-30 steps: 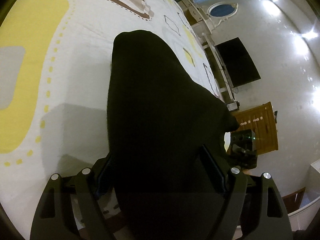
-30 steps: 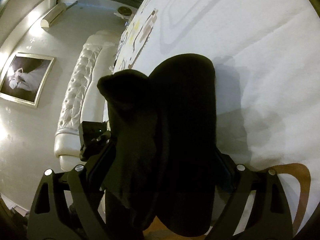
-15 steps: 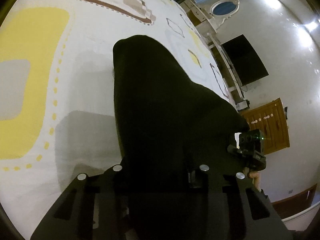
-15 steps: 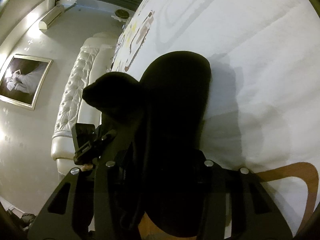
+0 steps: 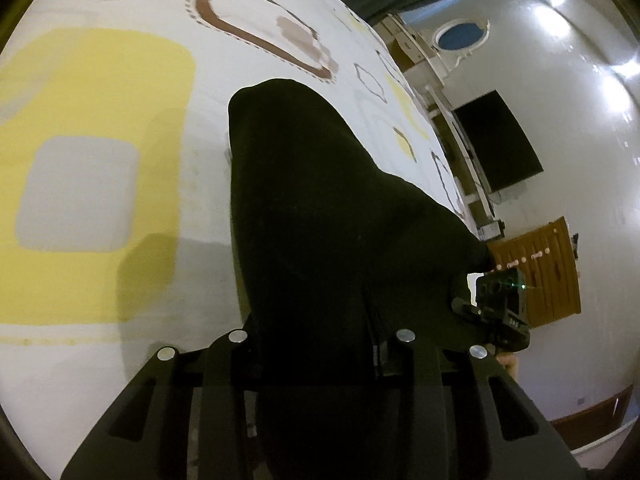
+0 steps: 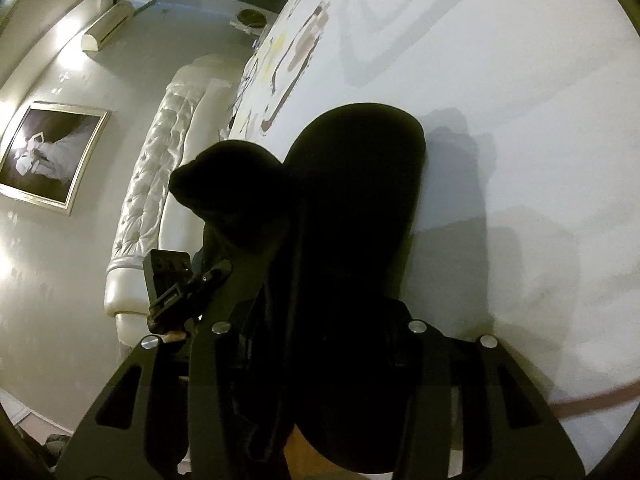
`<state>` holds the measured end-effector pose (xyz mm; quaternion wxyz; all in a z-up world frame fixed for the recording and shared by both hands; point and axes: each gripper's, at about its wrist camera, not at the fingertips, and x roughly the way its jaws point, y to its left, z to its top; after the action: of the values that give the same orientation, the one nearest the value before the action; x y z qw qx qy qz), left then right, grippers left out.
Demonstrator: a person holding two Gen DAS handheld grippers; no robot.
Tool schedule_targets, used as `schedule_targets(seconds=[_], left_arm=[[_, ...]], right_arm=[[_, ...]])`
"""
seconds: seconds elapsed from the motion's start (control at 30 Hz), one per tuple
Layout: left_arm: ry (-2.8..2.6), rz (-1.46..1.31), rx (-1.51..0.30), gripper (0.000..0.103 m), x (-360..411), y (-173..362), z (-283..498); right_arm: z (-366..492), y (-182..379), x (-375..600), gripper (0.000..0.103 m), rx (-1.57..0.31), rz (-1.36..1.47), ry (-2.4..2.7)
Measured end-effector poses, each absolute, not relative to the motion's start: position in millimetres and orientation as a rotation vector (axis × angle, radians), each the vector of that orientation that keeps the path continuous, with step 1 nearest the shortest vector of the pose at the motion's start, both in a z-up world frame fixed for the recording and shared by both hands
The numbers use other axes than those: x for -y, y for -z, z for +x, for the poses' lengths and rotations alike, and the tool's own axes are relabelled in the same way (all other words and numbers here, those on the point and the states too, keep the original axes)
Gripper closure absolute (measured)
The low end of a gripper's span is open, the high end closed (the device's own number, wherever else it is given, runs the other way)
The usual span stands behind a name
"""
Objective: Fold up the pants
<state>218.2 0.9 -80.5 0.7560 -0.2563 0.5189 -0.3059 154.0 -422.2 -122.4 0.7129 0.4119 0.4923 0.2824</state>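
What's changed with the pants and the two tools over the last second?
Both tools have just been closing: the left tool and right tool stood wide around the black pants and now pinch the cloth. The bunched end has lifted slightly and drawn toward the cameras. The pants still lie on the patterned bedspread, otherwise unchanged.

The pants (image 5: 320,208) lie on the bed (image 5: 100,320), reaching from its near edge toward the middle. At that near edge the left gripper (image 5: 316,340) and right gripper (image 6: 316,332) each clamp a bunch of the fabric, the right gripper to the right of the left one. Behind the bed's left end stands the headboard (image 6: 148,200), with a picture (image 6: 44,152) on the wall left of it. Beyond the right end a television (image 5: 500,140) hangs on the wall, a cabinet (image 5: 540,272) nearer than it.
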Motion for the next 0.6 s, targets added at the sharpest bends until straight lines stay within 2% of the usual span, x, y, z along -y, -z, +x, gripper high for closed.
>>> schedule_targets(seconds=[0.6], left_arm=[[0.589,-0.618,-1.097,0.069,-80.4,83.1,209.8]], right_arm=[[187.2,128.0,347.7,0.06,-1.153,0.879,-0.718]])
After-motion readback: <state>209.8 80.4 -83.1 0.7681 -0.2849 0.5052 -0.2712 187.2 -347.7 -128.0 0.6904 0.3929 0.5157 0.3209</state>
